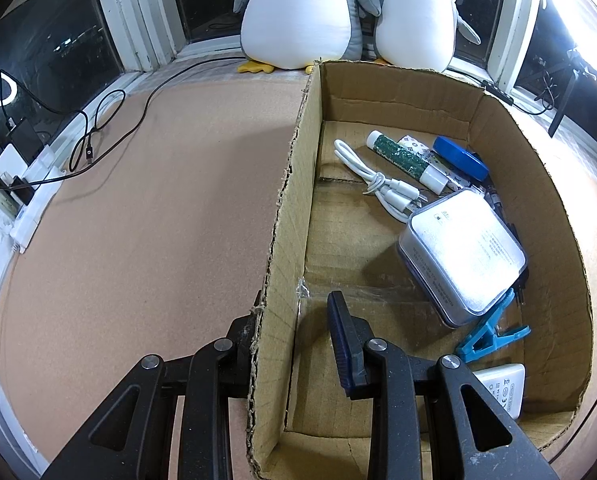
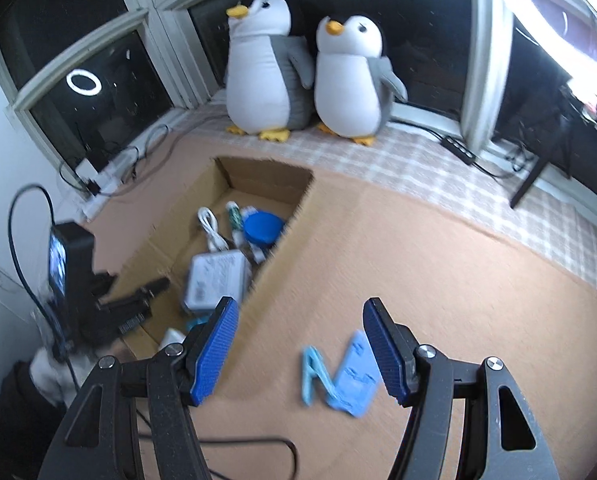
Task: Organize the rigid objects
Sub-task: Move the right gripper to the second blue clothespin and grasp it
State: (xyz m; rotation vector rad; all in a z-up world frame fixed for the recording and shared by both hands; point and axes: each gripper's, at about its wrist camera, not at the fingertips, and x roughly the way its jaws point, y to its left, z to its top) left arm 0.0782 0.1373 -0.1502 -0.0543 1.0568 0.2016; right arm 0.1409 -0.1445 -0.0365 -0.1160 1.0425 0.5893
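With most items already in the cardboard box [image 1: 498, 128], our left gripper [image 1: 294, 344] pinches its wall while our right gripper's [image 2: 298, 344] jaws hang spread above the remaining blue clips [image 2: 338, 376] on the desk [image 2: 438, 248].

Cardboard box [image 1: 498, 128] holds gadgets; blue clips [image 2: 338, 376] lie outside.

Two plush penguins [image 2: 302, 76] seen side by side on checked cloth [image 2: 438, 168], far beyond jaws, backed by dark window panes [image 1: 54, 44]. Tangled black cables [image 1: 94, 136] and white power strip [image 1: 34, 196] lying beyond jaws, to left, on table [image 1: 138, 208].
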